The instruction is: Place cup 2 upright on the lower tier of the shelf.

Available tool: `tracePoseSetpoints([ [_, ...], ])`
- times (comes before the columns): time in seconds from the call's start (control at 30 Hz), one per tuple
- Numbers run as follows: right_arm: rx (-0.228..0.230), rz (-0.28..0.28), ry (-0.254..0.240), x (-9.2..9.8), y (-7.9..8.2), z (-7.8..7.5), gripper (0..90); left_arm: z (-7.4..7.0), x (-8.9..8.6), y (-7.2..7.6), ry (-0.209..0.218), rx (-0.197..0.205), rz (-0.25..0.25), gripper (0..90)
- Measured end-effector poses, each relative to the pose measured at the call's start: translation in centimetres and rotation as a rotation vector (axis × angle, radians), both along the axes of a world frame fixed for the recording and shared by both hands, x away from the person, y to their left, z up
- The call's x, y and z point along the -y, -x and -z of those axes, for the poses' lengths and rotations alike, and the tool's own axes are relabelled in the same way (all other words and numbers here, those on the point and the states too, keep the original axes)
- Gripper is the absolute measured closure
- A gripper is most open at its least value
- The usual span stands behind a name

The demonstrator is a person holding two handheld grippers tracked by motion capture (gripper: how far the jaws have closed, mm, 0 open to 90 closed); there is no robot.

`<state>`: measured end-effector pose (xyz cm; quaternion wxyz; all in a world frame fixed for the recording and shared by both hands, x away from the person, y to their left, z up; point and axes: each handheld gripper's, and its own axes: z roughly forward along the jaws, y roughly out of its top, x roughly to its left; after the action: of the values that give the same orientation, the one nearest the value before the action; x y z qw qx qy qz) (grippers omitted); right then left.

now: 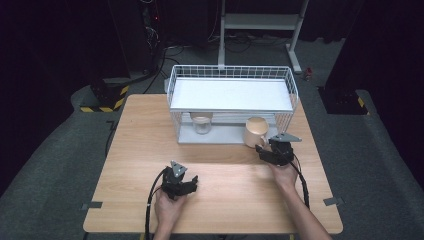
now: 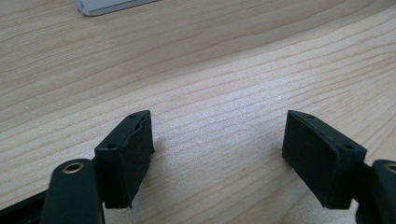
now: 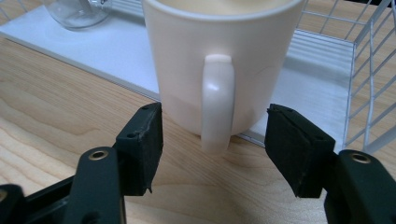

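Black pads of the right tongs [image 3: 214, 151] sit either side of the mug's handle [image 3: 217, 100], one pad left of it, one right, with a gap on both sides. Not pinching yet: jaws spread around the handle, nothing pressed.

Mug [image 1: 256, 131] stands upright at the front right corner of the wire rack [image 1: 232, 102], base half on the rack's white floor sheet, half over the tabletop [image 1: 225, 200], handle facing the person. From the high view the right tongs [image 1: 270, 150] are just in front of the mug, touching or nearly so; can't tell which from there.

Glass jar [image 1: 202, 123] sits under the rack's white shelf, left of the mug, well apart from it. Untouched by either tool.

Left tongs [image 1: 186, 186] rest low over bare tabletop, well in front of the rack and left of the mug. Left gripper view: pads [image 2: 126, 156] apart, only wood grain between them. Spread, holding nothing, idle.

Progress, as I read it:
- approach to mug: done, handle is lined up between the right jaws
- grip: not made, pads still need to close on the handle
- lift or move of the mug: not started, mug is on its base at the rack
- destination: can't tell from the pictures

Risk: handle is narrow and smooth; an off-centre pinch could swing the mug.
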<state>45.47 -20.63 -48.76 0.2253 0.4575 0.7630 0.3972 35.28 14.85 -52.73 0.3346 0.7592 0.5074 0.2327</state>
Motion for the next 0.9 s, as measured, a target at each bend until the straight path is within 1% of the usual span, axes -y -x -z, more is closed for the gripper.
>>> tracePoseSetpoints([
  [0.03,-0.006,0.007,-0.002,-0.1,0.0,0.1,38.9,0.0,0.0,0.0,0.0,0.001,0.0,25.3],
  [0.17,0.002,0.017,0.021,-0.4,-0.3,0.3,40.4,0.0,0.0,0.0,0.0,0.001,0.0,25.3],
  [0.33,-0.008,0.021,0.03,-0.9,-0.6,0.4,40.8,0.0,0.0,0.0,-0.001,0.001,0.0,25.3],
  [0.43,-0.007,0.027,0.038,-1.2,-0.7,0.4,40.6,0.0,0.0,0.0,-0.001,0.001,0.0,25.3],
  [0.5,-0.012,0.036,0.04,-1.2,-0.8,0.4,41.0,0.0,0.0,0.0,-0.001,0.001,0.0,25.3],
  [0.63,-0.009,0.048,0.038,-1.3,-0.9,0.4,41.8,0.0,0.0,0.0,-0.001,0.001,0.0,25.3],
  [0.9,-0.007,0.048,0.035,-1.3,-1.1,0.5,42.7,0.0,0.0,0.0,0.0,0.001,0.0,25.3],
])
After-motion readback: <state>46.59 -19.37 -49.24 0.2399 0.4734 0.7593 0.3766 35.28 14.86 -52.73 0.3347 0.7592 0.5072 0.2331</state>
